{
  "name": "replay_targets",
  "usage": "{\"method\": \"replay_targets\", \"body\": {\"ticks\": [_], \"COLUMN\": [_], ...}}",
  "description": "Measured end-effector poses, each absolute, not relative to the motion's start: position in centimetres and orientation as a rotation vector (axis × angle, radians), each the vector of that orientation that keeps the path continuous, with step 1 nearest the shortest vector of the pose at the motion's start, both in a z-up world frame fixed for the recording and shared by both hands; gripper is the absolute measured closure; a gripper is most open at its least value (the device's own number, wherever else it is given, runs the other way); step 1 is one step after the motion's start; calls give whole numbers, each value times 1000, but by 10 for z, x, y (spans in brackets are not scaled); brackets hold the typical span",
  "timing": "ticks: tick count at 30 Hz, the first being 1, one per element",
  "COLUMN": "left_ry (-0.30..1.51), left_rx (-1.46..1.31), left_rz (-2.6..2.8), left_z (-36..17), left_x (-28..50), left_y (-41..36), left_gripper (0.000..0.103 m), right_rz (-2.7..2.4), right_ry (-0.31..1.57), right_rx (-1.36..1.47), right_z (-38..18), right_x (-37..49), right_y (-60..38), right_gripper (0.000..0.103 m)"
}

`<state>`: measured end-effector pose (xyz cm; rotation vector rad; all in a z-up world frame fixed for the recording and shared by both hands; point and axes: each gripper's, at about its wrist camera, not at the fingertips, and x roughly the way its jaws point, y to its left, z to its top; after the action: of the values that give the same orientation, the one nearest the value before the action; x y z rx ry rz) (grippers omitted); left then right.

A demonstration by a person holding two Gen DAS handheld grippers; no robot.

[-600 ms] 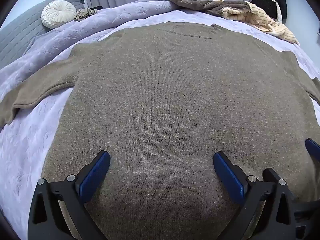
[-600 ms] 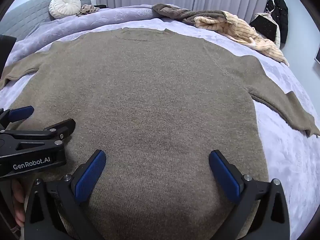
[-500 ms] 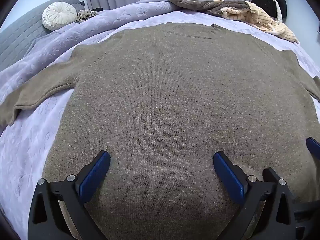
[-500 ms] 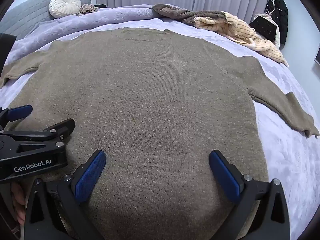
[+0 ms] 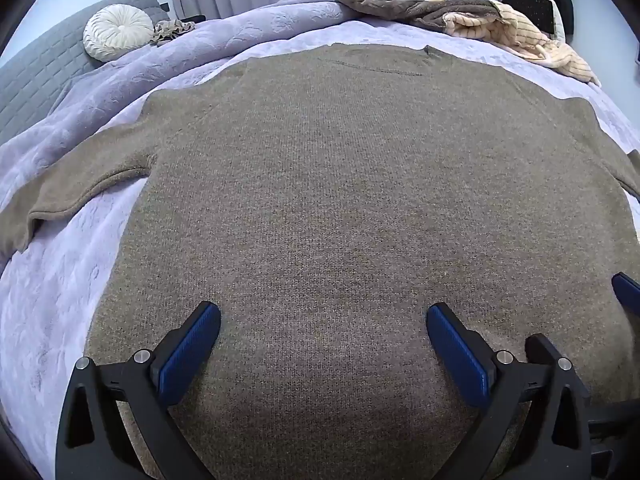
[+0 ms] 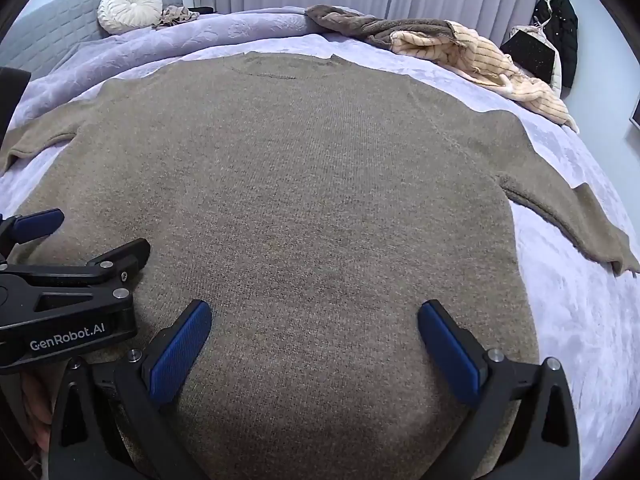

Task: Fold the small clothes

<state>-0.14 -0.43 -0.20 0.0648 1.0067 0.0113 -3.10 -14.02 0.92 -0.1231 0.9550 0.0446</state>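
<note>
Sweater, judged soft, limp and fairly light, was spread flat beyond both wide-open, empty grippers, best pinched at its sleeves.

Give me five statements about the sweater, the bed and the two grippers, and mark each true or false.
1. The sweater lies spread flat on the bed. True.
2. Both sleeves are folded over the body. False: each sleeve stretches out to its side.
3. The left gripper is open, holding nothing. True.
4. The right gripper is shut on the hem. False: its fingers stand wide apart above the sweater.
5. A round white cushion sits at the head of the bed. True.
</note>
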Motion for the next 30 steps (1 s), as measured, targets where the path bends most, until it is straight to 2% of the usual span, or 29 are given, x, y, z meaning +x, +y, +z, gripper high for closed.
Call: {"method": "replay_targets", "body": {"ticks": [30], "left_ry": [1003], "left_rx": [56], "left_rz": [-1], "left_z": [0], "left_x": [-3], "left_y": [-2], "left_gripper": [0], "right_rz": [48], "right_ry": [958], "right_rx": [-124], "right_z": [12], "right_x": [-30], "right_y": [-142], "right_gripper": [0]}}
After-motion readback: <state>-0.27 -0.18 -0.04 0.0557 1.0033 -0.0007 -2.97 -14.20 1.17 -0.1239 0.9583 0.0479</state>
